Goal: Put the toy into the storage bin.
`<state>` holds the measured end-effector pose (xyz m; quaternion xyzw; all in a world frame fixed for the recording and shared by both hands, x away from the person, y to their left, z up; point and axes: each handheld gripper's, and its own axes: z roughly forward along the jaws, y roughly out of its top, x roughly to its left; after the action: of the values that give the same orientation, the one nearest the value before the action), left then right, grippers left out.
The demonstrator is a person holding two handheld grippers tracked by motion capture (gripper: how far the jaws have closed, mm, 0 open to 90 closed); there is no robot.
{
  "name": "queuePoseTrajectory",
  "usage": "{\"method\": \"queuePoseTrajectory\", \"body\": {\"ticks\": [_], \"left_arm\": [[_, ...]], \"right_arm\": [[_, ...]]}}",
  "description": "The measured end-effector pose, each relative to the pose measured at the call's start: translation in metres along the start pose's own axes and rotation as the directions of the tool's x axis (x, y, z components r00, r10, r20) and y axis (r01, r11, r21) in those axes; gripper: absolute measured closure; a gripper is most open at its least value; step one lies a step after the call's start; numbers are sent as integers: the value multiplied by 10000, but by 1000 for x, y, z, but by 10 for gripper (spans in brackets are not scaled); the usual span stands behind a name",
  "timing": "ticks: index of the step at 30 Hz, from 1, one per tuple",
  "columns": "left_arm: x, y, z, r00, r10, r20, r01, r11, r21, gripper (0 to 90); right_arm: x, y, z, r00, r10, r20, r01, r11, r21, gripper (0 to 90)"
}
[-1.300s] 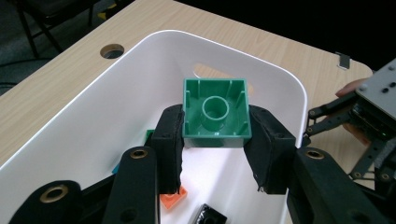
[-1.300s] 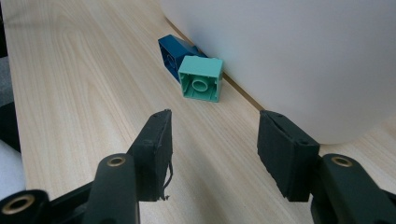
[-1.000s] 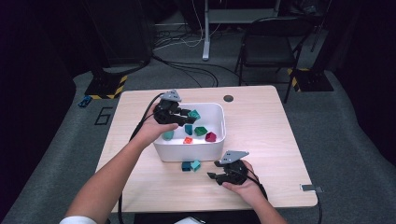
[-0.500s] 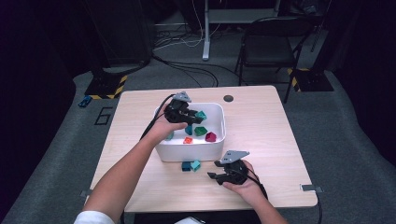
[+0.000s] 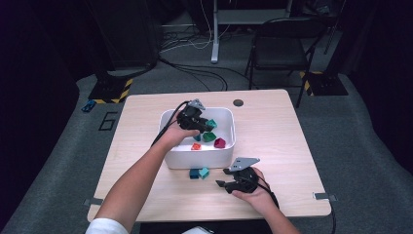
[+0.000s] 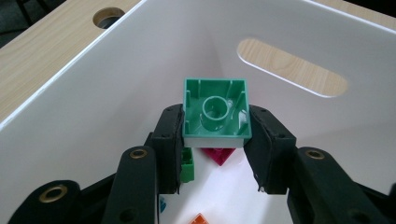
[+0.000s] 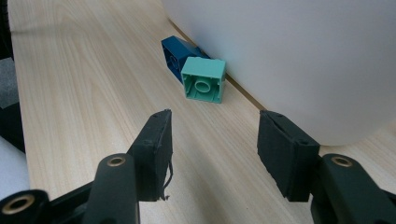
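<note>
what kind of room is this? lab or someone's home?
Probably a lab or recording studio, not a home: a lone wooden table on grey carpet, loose cables across the floor, hazard-striped equipment bases, a folding chair and dark surroundings.

White bin (image 5: 168, 158) wall blocks right claw (image 7: 212, 156) – tabletop (image 5: 272, 131) rightward free.

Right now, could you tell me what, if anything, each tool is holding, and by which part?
The left tool grips a green block by its two opposite side walls, inside the white bin. The right tool holds nothing.
</note>
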<state>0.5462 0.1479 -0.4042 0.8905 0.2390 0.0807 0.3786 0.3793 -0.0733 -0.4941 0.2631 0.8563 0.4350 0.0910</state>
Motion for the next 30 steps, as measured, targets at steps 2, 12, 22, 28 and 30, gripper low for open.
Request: {"method": "queuePoseTrajectory", "body": {"ticks": [2, 12, 22, 28, 30], "left_arm": [[-1, 0, -1, 10000, 53, -60, -53, 10000, -53, 584], [1, 0, -6, 9998, -195, -47, 195, 9998, -39, 484], [-6, 3, -48, 9984, -342, -444, 301, 9955, -894, 459], [-17, -3, -83, 9997, 37, -223, -61, 9939, -1102, 449], [-21, -8, -93, 9999, 86, -120, -99, 9928, -1192, 449]], "right_arm": [[0, 0, 0, 10000, 20, 18, -20, 10000, -21, 449], [0, 0, 0, 10000, 74, -4, -74, 10000, 10, 449], [1, 0, 1, 10000, 76, 25, -76, 10000, 23, 449], [4, 1, 2, 10000, -3, 36, 3, 10000, 48, 448], [4, 1, 2, 10000, 6, 39, -7, 10000, 68, 448]]}}
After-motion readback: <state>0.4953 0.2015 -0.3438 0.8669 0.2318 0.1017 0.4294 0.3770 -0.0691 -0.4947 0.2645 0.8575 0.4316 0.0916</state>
